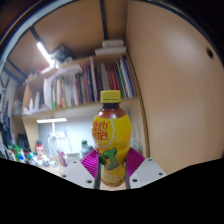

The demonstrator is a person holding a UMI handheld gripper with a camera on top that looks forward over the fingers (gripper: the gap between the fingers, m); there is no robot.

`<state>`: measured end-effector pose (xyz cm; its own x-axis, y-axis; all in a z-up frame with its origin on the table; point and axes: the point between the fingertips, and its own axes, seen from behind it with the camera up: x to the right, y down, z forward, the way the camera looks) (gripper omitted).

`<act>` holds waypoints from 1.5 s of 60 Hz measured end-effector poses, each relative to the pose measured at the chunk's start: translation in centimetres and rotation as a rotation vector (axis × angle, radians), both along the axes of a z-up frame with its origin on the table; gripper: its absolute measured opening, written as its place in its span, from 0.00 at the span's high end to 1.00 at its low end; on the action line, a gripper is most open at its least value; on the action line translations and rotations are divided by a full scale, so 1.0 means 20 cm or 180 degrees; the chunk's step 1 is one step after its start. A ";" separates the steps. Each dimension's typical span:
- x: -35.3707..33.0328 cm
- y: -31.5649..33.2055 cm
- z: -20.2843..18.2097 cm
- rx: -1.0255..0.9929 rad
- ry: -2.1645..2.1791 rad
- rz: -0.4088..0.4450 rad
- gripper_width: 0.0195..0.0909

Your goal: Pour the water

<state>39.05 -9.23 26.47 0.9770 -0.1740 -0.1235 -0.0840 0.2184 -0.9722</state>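
We find the tool (112,165) clamped on a yellow-capped bottle (111,135), both pads pressing its lower body; it is held upright before the bookshelf (85,85), presumably to prevent spilling before pouring

**Bottle between the fingers, bookshelf behind**

A bottle (111,137) stood upright between the gripper's (112,166) two fingers, whose pads (92,158) sat close at either side of its lower part. Behind and above it ran a shelf (70,108) carrying a row of books (88,84). Below the shelf, left of the bottle, small items crowded a counter (30,153).
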 end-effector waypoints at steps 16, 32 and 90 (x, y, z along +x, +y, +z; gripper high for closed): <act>0.18 0.23 -0.71 -0.0823 0.0165 -0.0100 0.79; 0.23 0.32 -0.95 -0.1107 0.0068 -0.0160 0.76; -0.38 -0.64 -0.74 -0.1596 -0.0189 -0.0383 0.09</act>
